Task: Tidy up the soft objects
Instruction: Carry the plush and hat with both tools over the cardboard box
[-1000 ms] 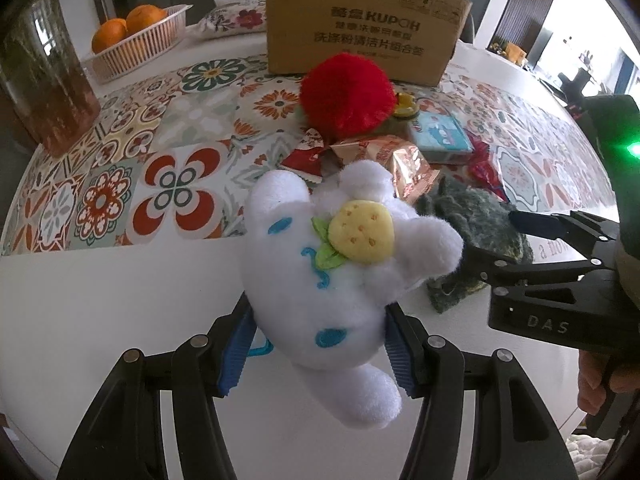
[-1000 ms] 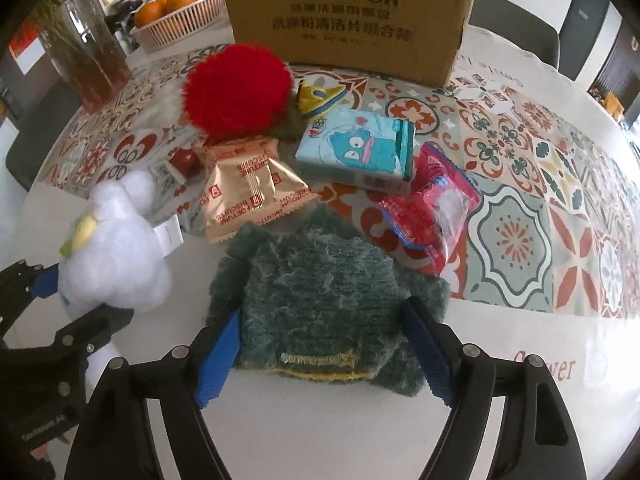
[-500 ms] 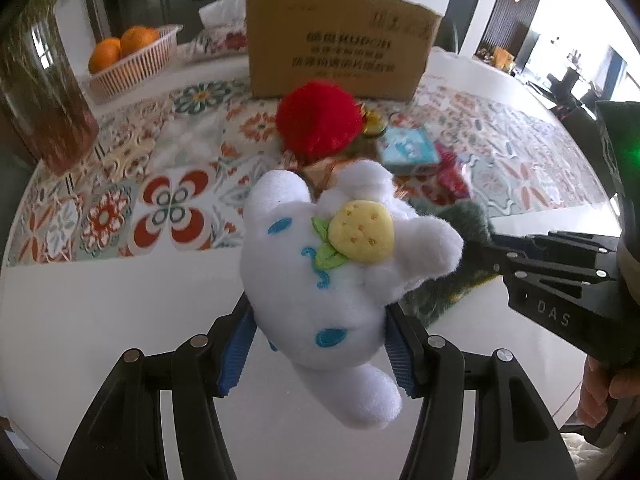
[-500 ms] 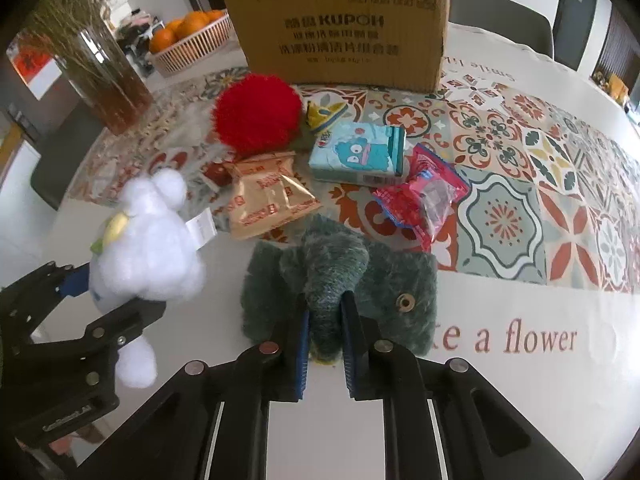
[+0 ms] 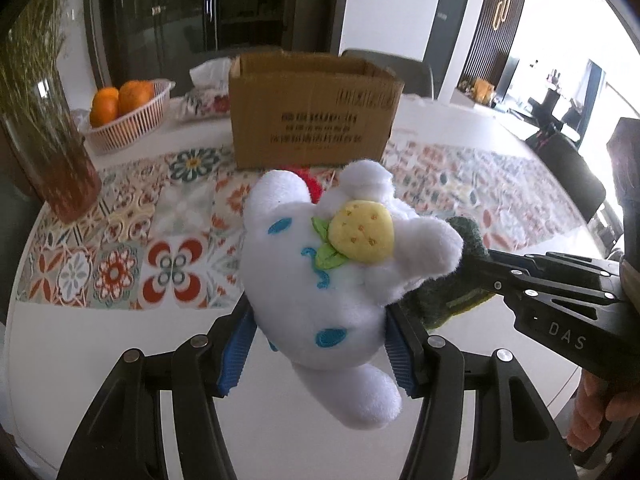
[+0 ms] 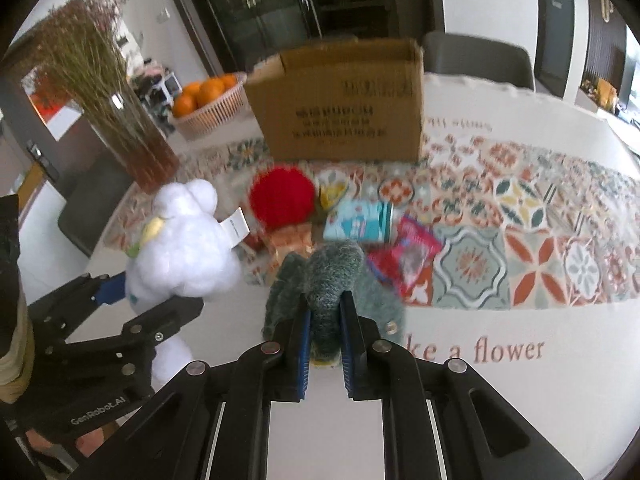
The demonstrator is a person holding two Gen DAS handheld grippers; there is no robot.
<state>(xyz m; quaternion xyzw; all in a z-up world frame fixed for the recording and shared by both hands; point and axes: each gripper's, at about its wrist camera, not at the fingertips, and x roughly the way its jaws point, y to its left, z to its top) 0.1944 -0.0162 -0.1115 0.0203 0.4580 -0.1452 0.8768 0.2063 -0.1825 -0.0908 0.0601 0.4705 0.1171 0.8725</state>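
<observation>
Left tongs (image 5: 320,340) pinch the plush (image 5: 328,284), right tongs (image 6: 324,344) pinch the green knit (image 6: 328,280); the box (image 6: 340,108) stands ahead of both, open top up.

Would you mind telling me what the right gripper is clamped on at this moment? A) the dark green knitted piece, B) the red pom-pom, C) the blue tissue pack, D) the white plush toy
A: in the right wrist view, the right gripper has its blue pads pinched tight on a fold of the dark green knitted piece, while the white plush toy sits in the left gripper.
</observation>
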